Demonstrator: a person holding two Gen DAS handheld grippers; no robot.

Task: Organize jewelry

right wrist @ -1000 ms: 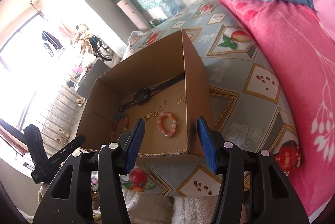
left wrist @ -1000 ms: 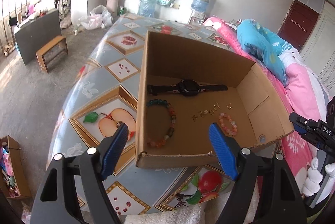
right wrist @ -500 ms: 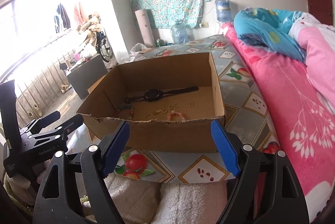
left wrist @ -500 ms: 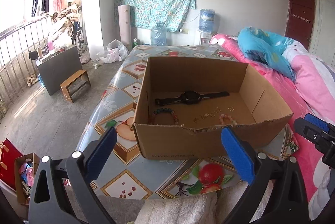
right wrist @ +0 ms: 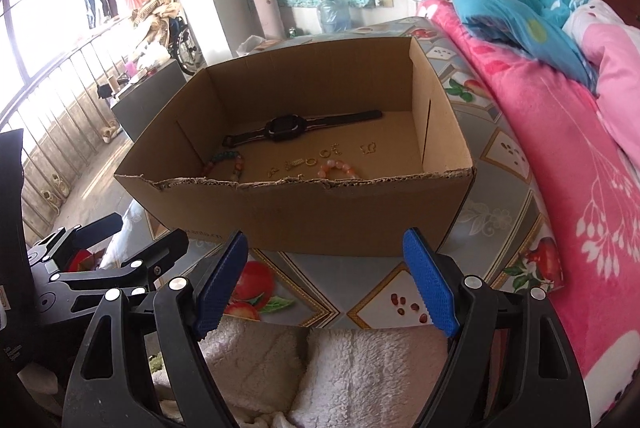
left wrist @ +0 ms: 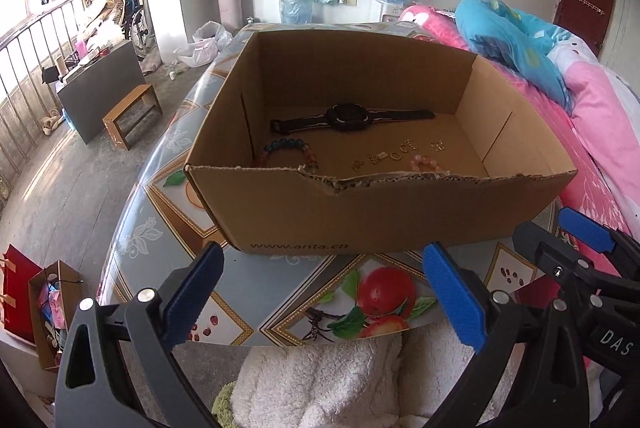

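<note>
On the desk [left wrist: 280,292], which is covered by a fruit-print cloth, stands an open cardboard box [left wrist: 360,216] with a torn near rim; all jewelry lies on its floor. The box is light and stiff but its walls flex, so it should not be used as a brace

Left tool [left wrist: 324,300]: spread wide, empty, held short of the near box wall. Right tool [right wrist: 320,288]: likewise spread wide, empty, outside the box

Contents, largest first:

1. Black wristwatch [left wrist: 347,117], laid flat near the far wall, strap extended both ways. Judged the heaviest piece; rigid case, pliable strap. Take hold across the strap just beside the case, not on the glass
2. Multicolour bead bracelet [left wrist: 289,149], near the left wall, partly hidden by the rim. Likely elastic-strung: limp, and the round beads tend to roll out of the pads. Pinch across one side of the loop
3. Pink bead bracelet [left wrist: 427,163], close behind the near rim, just beside the gold pieces. Same handling; smaller loop, lighter
4. Small gold pieces [left wrist: 384,157], in a loose row at centre floor, with one more [left wrist: 439,145] set apart to the right. Their type cannot be made out. Judged very light, thin and easily bent or flicked away; grip one at a time with pad tips, low to the cardboard
</note>
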